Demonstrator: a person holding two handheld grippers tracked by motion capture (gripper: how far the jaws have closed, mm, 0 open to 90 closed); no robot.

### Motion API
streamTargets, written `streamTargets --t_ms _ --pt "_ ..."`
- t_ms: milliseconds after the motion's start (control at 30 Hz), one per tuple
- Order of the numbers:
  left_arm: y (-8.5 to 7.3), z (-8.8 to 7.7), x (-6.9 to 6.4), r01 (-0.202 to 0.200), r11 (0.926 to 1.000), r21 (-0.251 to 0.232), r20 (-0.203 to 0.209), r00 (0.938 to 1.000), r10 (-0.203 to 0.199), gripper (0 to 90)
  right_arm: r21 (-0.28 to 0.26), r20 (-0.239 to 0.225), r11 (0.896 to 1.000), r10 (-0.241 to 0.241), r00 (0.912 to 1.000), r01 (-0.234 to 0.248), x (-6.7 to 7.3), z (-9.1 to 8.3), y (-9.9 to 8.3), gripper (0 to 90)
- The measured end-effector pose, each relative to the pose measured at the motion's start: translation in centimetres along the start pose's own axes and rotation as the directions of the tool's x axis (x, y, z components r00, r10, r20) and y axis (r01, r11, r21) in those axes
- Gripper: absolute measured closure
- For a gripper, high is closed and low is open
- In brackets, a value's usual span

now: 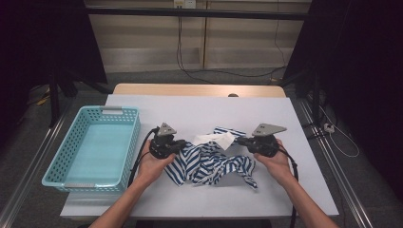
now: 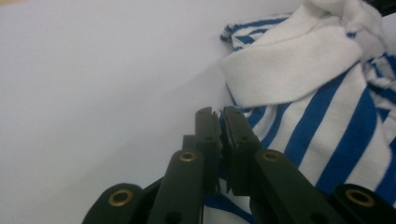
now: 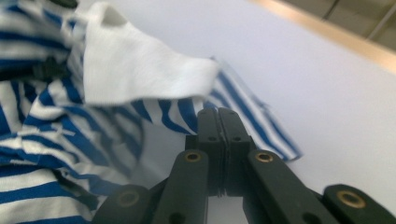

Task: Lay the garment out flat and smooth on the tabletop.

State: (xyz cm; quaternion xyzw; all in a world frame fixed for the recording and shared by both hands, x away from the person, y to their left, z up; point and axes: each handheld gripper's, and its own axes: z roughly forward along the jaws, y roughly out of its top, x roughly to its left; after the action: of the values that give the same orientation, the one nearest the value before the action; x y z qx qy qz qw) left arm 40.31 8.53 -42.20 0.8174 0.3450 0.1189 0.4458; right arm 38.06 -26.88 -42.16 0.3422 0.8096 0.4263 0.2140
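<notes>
Soft, light and floppy by the look of it: one blue-and-white striped garment [image 1: 211, 161] lying crumpled at the middle of the white table [image 1: 190, 111], white collar part [image 2: 292, 63] turned up at its 12 o'clock edge. Likely to sag and slide rather than hold shape, so best taken at a seam or hem, one hold at 9 o'clock and one at 3 o'clock (thin cloth, easy to lose from a shallow pinch).

Left gripper [image 2: 221, 114] at the garment's 9 o'clock side, jaws all but together with striped cloth beside and under them; pinched or not, cannot tell. Right gripper [image 3: 218, 114] at the 3 o'clock side, jaws pressed together, nothing seen between them, striped hem just beyond the tips.

Counted: one garment, two grippers, one turquoise basket [image 1: 130, 137] at the table's 9 o'clock, standing bare inside.
</notes>
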Motion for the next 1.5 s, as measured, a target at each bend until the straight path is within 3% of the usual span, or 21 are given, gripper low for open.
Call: streamTargets --t_ms 133,300,433,467,500,533,633,667,767,800,833,867,900,1033,1067,1167,1300,1367,1433,1500 --pt "1.2 -1.1 -0.5 -0.025 0.9979 -0.060 0.010 0.9996 0.026 85.5 -0.058 0.034 0.998 0.014 0.9993 -0.012 -0.6 -2.1 0.8 89.9" --pt "1.9 -2.0 -0.7 -0.020 0.9925 -0.120 0.038 0.9989 0.025 85.4 -0.113 0.053 0.994 0.020 0.9984 -0.014 -1.0 -3.9 2.0 89.9" --pt "1.0 -0.5 -0.7 -0.044 0.9976 -0.054 0.051 0.9976 0.046 84.0 -0.100 0.053 0.995 0.027 0.9982 -0.022 -1.2 -3.8 1.6 89.9" --pt "0.7 0.0 -0.5 -0.048 0.9985 -0.027 0.058 0.9971 0.050 79.9 -0.090 0.057 0.996 0.031 0.9979 -0.025 -1.2 -3.6 1.4 89.9" --pt "0.5 0.4 -0.4 -0.031 0.9995 0.011 0.052 0.9982 0.030 72.2 -0.082 0.056 0.996 0.038 0.9977 -0.033 -1.3 -3.5 1.2 89.9" --pt "0.3 0.6 -0.2 -0.029 0.9995 0.014 0.032 0.9991 0.029 65.3 -0.073 0.054 0.997 0.043 0.9976 -0.039 -1.5 -3.4 1.0 89.9" --pt "0.3 1.1 0.8 0.029 0.9996 0.008 0.025 0.9993 -0.029 53.8 -0.063 0.045 0.997 0.055 0.9975 -0.052 -1.7 -3.1 0.6 89.9" --pt "0.2 1.5 0.9 0.046 0.9989 0.007 0.043 0.9980 -0.046 53.5 -0.061 0.047 0.997 0.055 0.9974 -0.052 -1.7 -3.1 0.6 89.9" --pt "0.3 2.2 0.6 0.024 0.9995 0.022 0.084 0.9961 -0.026 51.1 -0.056 0.043 0.997 0.051 0.9977 -0.049 -1.6 -3.0 0.5 89.9" --pt "0.4 2.4 0.2 0.035 0.9990 0.026 0.085 0.9957 -0.037 50.7 -0.053 0.043 0.997 0.051 0.9978 -0.048 -1.6 -3.0 0.5 89.9" --pt "0.5 2.5 0.0 0.017 0.9995 0.028 0.088 0.9960 -0.020 50.0 -0.051 0.043 0.997 0.053 0.9977 -0.050 -1.6 -3.0 0.5 89.9" --pt "0.5 2.7 -0.3 0.029 0.9992 0.027 0.100 0.9945 -0.031 49.2 -0.049 0.043 0.997 0.055 0.9975 -0.053 -1.6 -3.0 0.4 89.9" --pt "0.6 2.9 -0.2 -0.014 0.9992 0.038 0.106 0.9943 0.010 48.7 -0.048 0.042 0.997 0.056 0.9976 -0.054 -1.6 -2.9 0.4 89.9" --pt "0.0 4.2 -0.6 -0.029 0.9953 0.092 0.053 0.9983 0.024 44.7 -0.042 0.038 0.998 0.055 0.9978 -0.053 -1.6 -2.8 0.2 89.8" --pt "-0.1 4.4 -0.5 -0.025 0.9943 0.103 0.060 0.9980 0.019 44.3 -0.039 0.036 0.998 0.057 0.9978 -0.055 -1.6 -2.8 0.2 89.9" --pt "-0.2 4.4 -0.6 -0.013 0.9925 0.122 0.077 0.9970 0.004 52.5 -0.037 0.021 0.997 0.070 0.9973 -0.069 -1.6 -2.6 0.0 89.9" --pt "-0.1 4.3 -1.2 -0.034 0.9879 0.151 0.088 0.9959 0.021 70.5 -0.028 0.022 0.997 0.075 0.9969 -0.074 -1.7 -2.5 -0.4 89.9" --pt "0.0 4.3 -1.3 -0.067 0.9851 0.158 0.090 0.9945 0.053 81.3 -0.032 0.019 0.996 0.079 0.9967 -0.079 -1.7 -2.6 -0.4 89.8" --pt "-0.1 4.2 -1.4 -0.059 0.9859 0.157 0.082 0.9956 0.047 88.8 -0.043 0.016 0.996 0.081 0.9966 -0.081 -1.6 -2.8 -0.3 89.8" --pt "0.1 3.9 -1.2 -0.062 0.9883 0.140 0.074 0.9959 0.052 89.8 -0.055 0.014 0.995 0.086 0.9962 -0.085 -1.6 -3.0 -0.3 89.8"
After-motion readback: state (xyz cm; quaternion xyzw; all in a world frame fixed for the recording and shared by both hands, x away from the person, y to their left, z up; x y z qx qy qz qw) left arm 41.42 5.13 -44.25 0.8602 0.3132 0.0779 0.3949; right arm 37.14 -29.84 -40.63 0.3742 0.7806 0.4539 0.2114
